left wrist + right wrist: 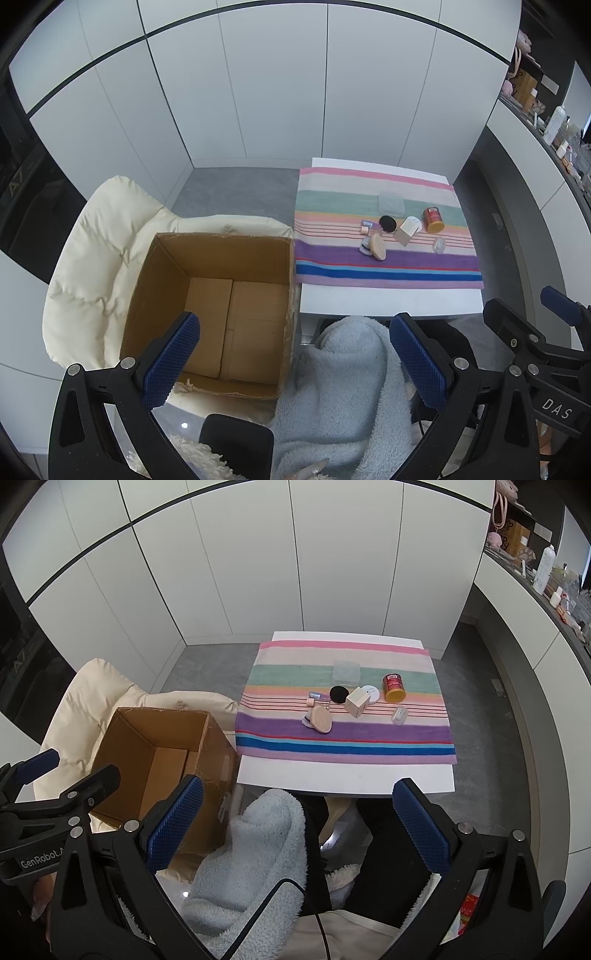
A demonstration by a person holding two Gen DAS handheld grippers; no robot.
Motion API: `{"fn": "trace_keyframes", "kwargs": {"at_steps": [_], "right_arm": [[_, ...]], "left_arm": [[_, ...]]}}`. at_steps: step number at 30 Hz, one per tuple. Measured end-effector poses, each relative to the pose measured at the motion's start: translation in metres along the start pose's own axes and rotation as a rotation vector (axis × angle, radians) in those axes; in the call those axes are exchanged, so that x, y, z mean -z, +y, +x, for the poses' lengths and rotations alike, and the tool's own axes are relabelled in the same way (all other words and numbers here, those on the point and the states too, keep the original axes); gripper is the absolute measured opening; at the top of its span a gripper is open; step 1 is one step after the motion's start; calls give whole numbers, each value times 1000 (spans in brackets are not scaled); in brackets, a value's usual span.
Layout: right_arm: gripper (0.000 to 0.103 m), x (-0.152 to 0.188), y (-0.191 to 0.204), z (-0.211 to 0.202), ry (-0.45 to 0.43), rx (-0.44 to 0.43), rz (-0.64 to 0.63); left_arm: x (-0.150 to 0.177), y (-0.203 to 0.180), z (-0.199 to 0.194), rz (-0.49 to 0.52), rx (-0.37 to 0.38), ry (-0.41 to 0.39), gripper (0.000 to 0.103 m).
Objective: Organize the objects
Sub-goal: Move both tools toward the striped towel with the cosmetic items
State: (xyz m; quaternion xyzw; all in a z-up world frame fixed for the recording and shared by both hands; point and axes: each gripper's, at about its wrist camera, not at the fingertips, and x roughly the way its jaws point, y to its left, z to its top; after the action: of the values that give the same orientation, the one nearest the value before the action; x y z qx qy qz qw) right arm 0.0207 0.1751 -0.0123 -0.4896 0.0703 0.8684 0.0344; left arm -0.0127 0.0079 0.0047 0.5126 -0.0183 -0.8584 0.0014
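Several small items lie on a striped towel (343, 738) over a white table (332, 775): a red can with a yellow base (393, 688), a beige cube box (357, 702), a white round disc (371, 692), a black round puff (339, 695), a clear square box (346, 673), a tan oval compact (320, 719), a small pink piece (311, 701) and a clear little case (399, 715). An empty cardboard box (221, 310) stands open on a cream cushioned chair (88, 258). My left gripper (295, 354) and right gripper (299, 827) both hang open, well short of the table, holding nothing.
A fluffy pale-blue blanket (255, 849) covers the person's lap under both grippers. White cabinet doors (295, 572) close off the back. A cluttered counter (554, 587) runs along the right. Grey floor (207, 668) shows between chair and table.
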Motion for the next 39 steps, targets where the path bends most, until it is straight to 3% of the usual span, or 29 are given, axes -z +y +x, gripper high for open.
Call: {"fn": "trace_keyframes", "kwargs": {"at_steps": [27, 39], "right_arm": [[103, 4, 3, 8, 14, -16, 9], [103, 3, -16, 4, -1, -16, 29]], "left_arm": [[-1, 4, 1, 1, -2, 0, 103], [-6, -19, 1, 23, -20, 1, 103]]}}
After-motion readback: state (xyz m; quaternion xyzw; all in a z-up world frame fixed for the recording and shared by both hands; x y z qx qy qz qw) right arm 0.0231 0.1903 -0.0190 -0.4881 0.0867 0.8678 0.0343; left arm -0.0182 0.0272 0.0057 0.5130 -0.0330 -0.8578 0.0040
